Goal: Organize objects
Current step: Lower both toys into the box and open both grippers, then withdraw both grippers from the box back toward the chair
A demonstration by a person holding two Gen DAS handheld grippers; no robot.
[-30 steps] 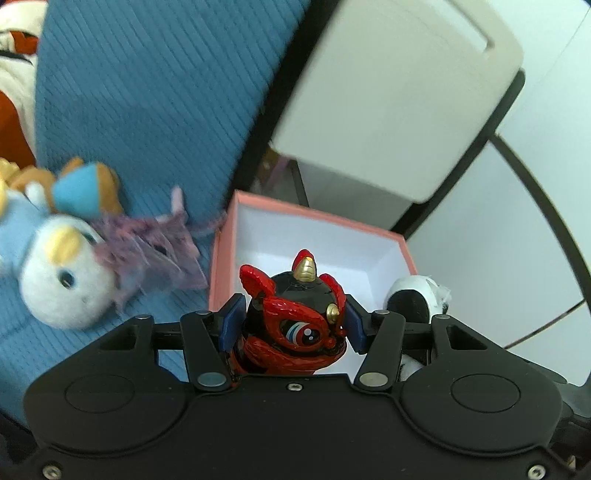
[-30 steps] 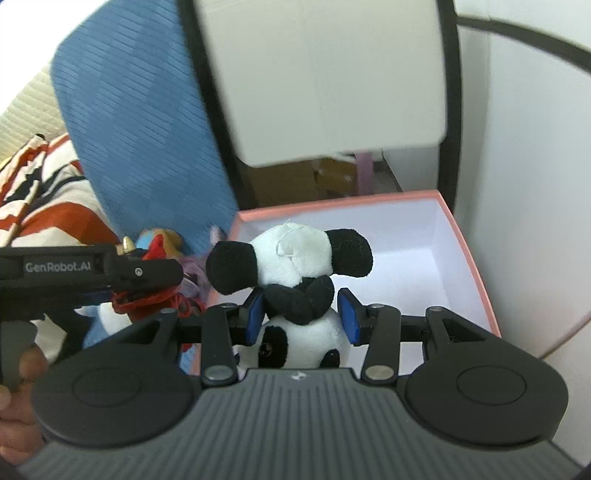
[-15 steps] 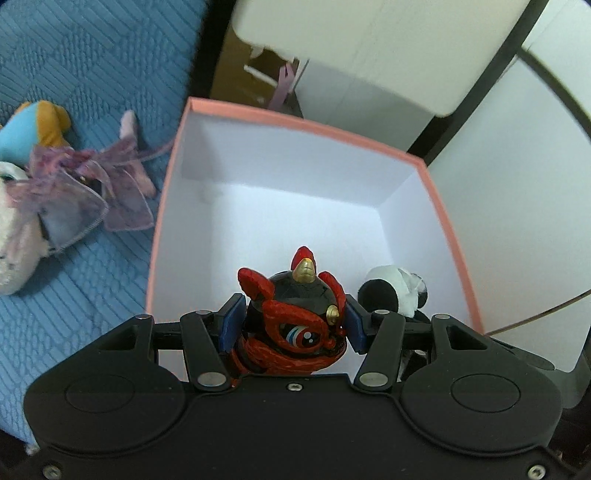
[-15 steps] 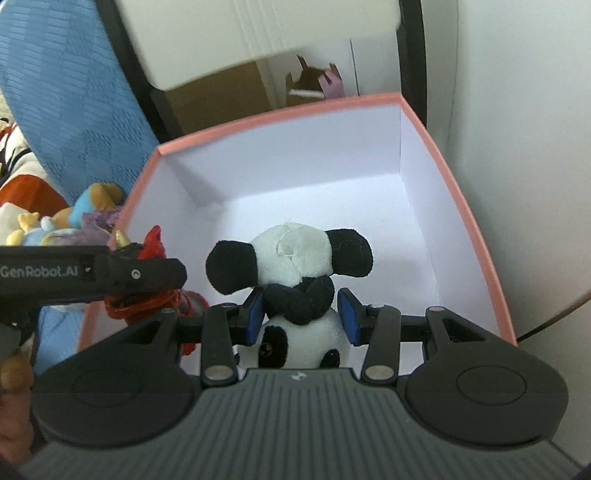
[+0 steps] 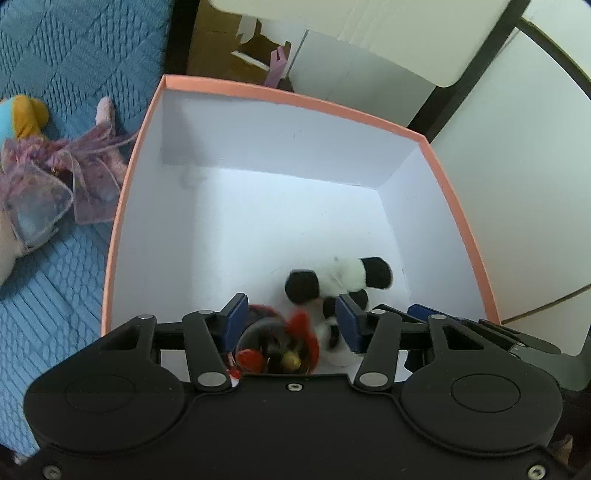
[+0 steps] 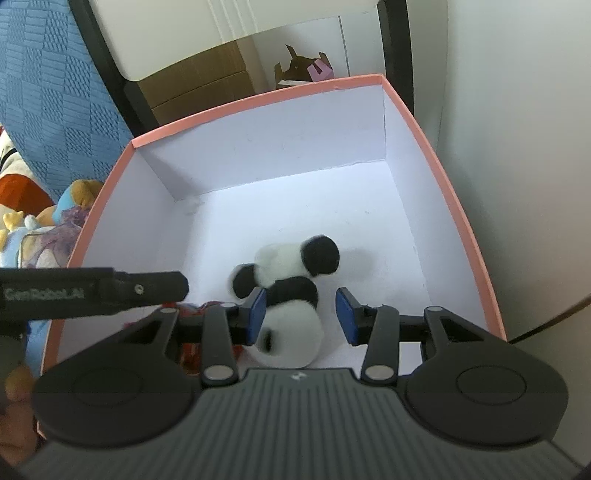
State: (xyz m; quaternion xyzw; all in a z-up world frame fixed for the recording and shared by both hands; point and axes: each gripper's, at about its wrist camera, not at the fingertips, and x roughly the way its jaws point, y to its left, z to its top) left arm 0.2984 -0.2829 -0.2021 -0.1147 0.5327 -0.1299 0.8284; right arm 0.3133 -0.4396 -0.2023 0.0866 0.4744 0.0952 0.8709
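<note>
A pink-rimmed box (image 5: 295, 99) with a white inside sits below both grippers; it also shows in the right wrist view (image 6: 255, 98). My left gripper (image 5: 291, 319) is open over the box's near side, and the red and black figurine (image 5: 279, 349) drops, blurred, between its jaws. My right gripper (image 6: 301, 314) is open, and the panda plush (image 6: 291, 291) falls free between its blue pads into the box. The panda also shows in the left wrist view (image 5: 338, 278). The left gripper's body (image 6: 92, 291) crosses the right wrist view.
A blue quilted cover (image 5: 74, 55) lies left of the box with a blue and orange plush (image 5: 22, 114) and a purple gauze toy (image 5: 66, 181) on it. Cardboard boxes (image 6: 207, 85) and a white panel (image 5: 369, 33) stand behind. A white wall (image 6: 517, 110) is at the right.
Both grippers moved forward over the box and opened. The figurine left the left jaws and the panda left the right jaws; both are dropping into the box.
</note>
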